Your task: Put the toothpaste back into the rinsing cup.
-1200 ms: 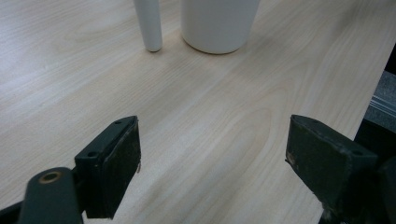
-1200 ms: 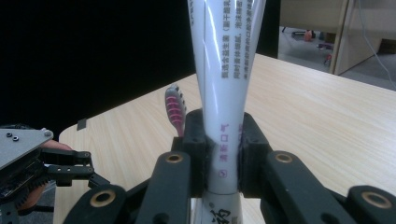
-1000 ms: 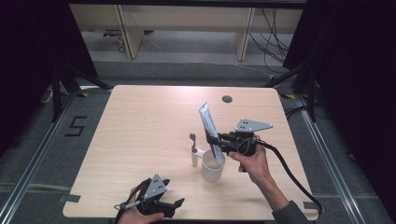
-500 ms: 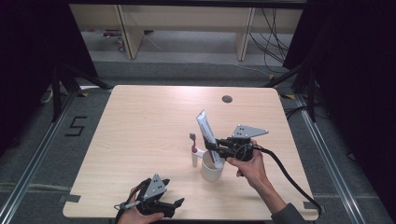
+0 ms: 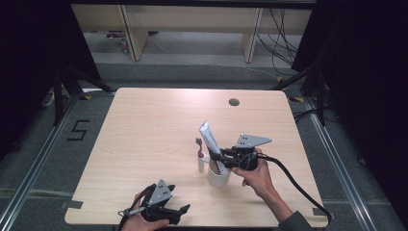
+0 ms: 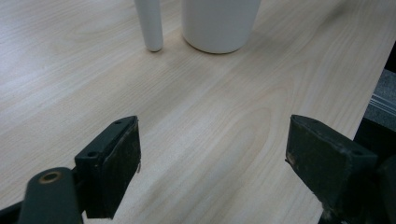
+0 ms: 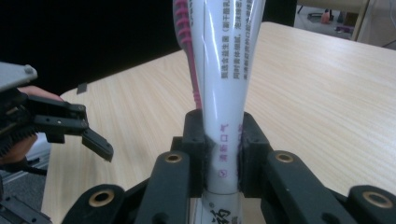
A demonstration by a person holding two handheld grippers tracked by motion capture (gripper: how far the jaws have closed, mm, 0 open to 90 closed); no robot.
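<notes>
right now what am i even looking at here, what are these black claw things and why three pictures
A person sits at a pale wooden table holding a hand-operated black two-jaw claw in each hand; no robot arm is involved. The high view looks down from above the person's side. The other two come from small cameras riding on each claw, looking along its jaws.

The right claw is shut on a white toothpaste tube with pink print and holds it tilted over a white round cup, lower end at or in the cup. Beside the cup lies a white-handled toothbrush.

The left claw rests near the table's near edge, jaws open with nothing between them.
</notes>
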